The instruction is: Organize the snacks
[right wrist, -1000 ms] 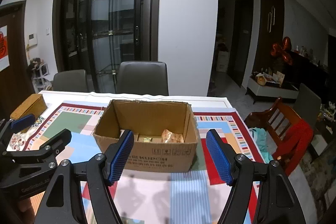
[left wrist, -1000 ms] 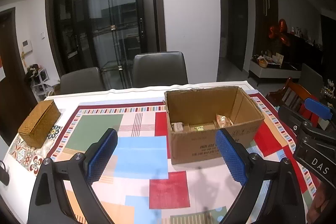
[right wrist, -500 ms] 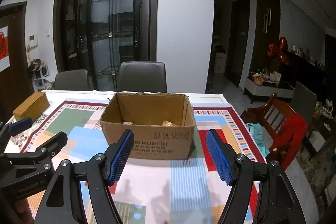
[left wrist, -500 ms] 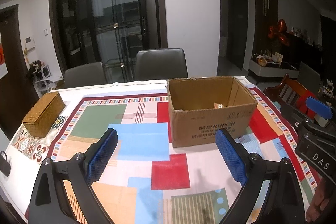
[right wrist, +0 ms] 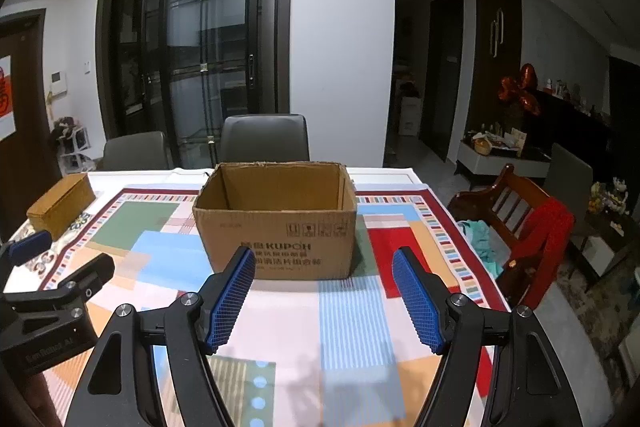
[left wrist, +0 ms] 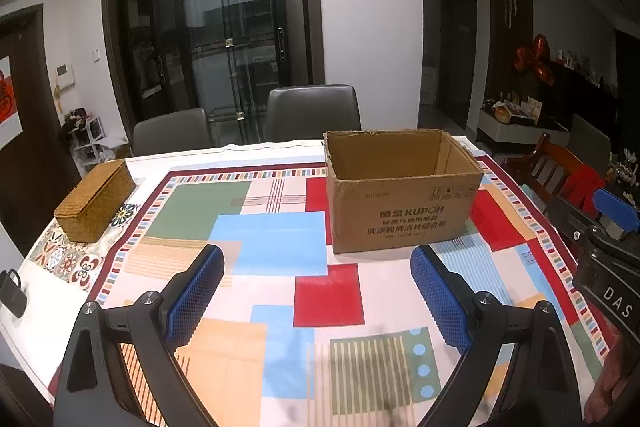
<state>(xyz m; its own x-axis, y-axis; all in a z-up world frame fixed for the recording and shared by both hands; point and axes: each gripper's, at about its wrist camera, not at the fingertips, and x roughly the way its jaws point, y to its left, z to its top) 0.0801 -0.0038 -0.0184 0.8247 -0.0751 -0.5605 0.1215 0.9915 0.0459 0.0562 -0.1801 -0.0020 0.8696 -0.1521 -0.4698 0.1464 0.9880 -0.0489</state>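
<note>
Table (left wrist: 280,155) under a patchwork cloth of coloured rectangles (left wrist: 276,247), two grey chairs (left wrist: 312,111) at its far side. Open brown cardboard box (left wrist: 404,215) printed KUPOH stands upright on the cloth, right of centre in the left wrist view, centred in the right wrist view (right wrist: 280,227); interior floor hidden by the near wall, snacks not visible. Woven tan lidded box (left wrist: 96,199) near the table's left edge, well apart from the carton. Left gripper (left wrist: 318,299): blue pads spread wide, nothing between them. Right gripper (right wrist: 324,297): likewise spread, empty, short of the carton.
</note>
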